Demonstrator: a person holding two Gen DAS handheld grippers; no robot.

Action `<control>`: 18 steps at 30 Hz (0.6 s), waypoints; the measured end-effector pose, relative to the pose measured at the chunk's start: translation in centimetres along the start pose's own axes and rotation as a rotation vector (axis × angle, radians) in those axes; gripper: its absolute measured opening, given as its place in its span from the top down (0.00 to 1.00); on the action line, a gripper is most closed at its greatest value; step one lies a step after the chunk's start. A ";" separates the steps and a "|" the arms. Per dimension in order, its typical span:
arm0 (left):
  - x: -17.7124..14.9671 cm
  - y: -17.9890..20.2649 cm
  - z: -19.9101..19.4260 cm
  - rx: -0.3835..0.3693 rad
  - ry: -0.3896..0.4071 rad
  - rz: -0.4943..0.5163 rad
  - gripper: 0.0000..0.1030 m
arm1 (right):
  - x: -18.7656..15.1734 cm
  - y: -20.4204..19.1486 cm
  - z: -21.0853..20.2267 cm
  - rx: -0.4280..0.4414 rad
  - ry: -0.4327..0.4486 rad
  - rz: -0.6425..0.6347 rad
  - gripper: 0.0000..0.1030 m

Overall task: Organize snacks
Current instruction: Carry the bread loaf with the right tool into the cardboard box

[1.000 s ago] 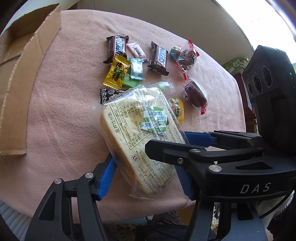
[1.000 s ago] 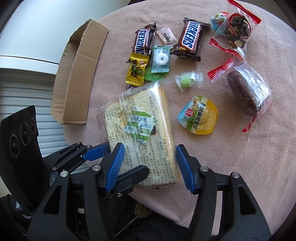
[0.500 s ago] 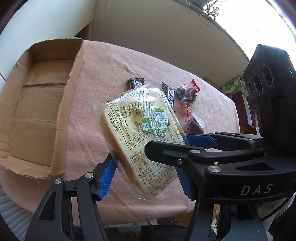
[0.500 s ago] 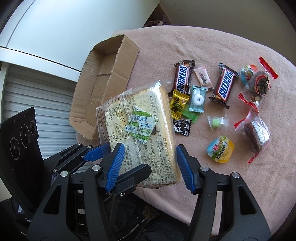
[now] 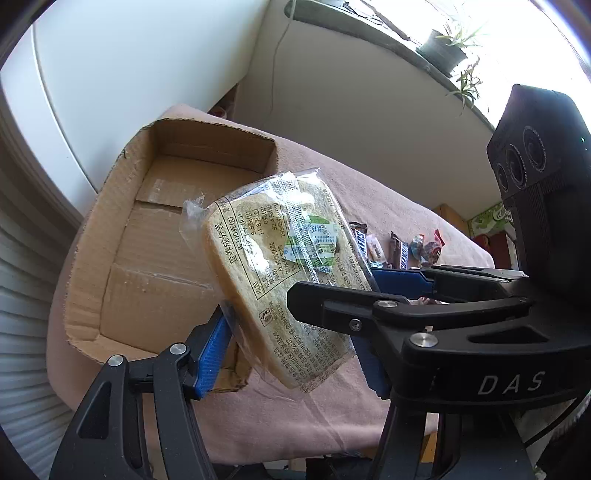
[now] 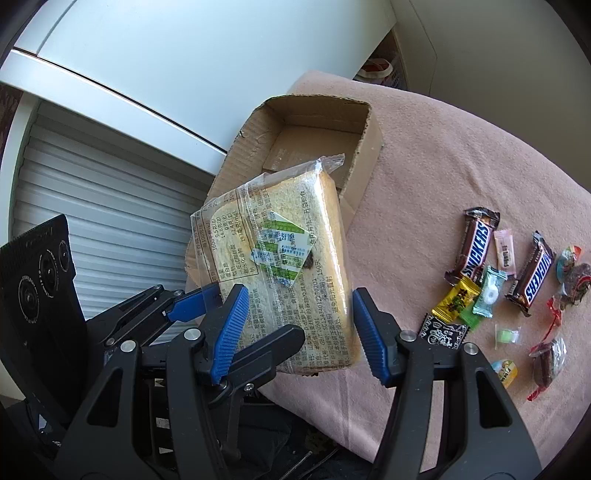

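A pink cloth (image 5: 388,206) covers the table, reaching the near edge and hanging over it. Behind the table rises a cream wall (image 5: 351,96), and a thin cord (image 5: 275,66) dangles down it from the window ledge (image 5: 369,27) above. Two potted plants (image 5: 448,46) stand on that ledge in bright daylight, their thin leaves drooping. To the side hangs a white slatted shutter (image 6: 103,199), with a smooth white panel (image 6: 192,55) above it. Past the table's far corner sits a green printed box (image 5: 495,218).
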State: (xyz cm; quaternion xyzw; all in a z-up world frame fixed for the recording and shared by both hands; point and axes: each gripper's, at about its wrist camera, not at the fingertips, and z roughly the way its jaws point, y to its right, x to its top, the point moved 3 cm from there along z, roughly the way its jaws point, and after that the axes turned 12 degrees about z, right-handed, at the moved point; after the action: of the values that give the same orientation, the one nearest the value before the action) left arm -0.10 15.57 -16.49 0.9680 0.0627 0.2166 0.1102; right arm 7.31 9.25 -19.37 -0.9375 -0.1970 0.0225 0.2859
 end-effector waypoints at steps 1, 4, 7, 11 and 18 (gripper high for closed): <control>0.0 -0.5 0.0 0.006 0.004 -0.008 0.40 | 0.3 -0.6 0.4 0.001 -0.002 -0.007 0.41; 0.1 -2.3 -0.5 0.018 0.014 -0.030 0.40 | 1.0 -2.1 1.2 0.006 -0.011 -0.030 0.41; 0.0 -3.9 -0.5 0.025 0.019 -0.057 0.40 | 1.9 -3.3 2.5 0.007 -0.022 -0.049 0.41; -0.1 -6.0 0.1 0.027 0.017 -0.096 0.40 | 2.7 -4.4 4.3 0.007 -0.034 -0.065 0.41; -0.1 -7.7 1.2 0.026 -0.004 -0.135 0.40 | 3.5 -4.9 6.6 -0.010 -0.057 -0.074 0.41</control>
State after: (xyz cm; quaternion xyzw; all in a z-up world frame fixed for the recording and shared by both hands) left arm -0.19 22.82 -19.45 0.9634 0.1303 0.2058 0.1121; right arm 7.74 17.83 -21.98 -0.9300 -0.2397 0.0376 0.2761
